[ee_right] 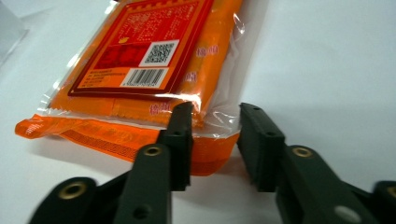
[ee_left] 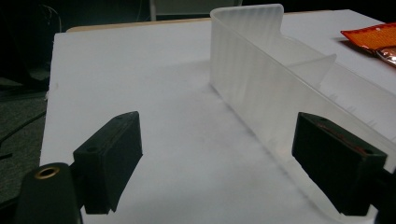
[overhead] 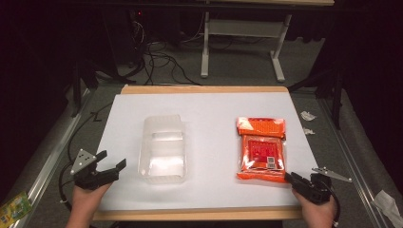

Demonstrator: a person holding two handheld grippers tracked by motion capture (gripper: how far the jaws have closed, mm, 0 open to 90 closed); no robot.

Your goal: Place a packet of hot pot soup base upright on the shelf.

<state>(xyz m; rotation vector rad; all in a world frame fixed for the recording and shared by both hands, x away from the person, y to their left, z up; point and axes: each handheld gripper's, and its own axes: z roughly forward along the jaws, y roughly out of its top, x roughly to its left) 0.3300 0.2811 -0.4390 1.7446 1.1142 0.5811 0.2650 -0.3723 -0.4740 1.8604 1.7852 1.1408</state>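
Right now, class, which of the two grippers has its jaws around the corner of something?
The right gripper: its jaws straddle the near corner of the orange packet. The left gripper stands open beside the clear plastic tray, with nothing between its jaws.

Glossy orange plastic packet (ee_right: 140,74); frosted translucent plastic container (overhead: 162,149); matt white table sheet (overhead: 214,109)

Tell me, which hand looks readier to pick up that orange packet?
The right. Its gripper already straddles the orange packet's near corner, jaws not visibly clamped yet. The left gripper sits open beside the clear plastic container, far from the packet.
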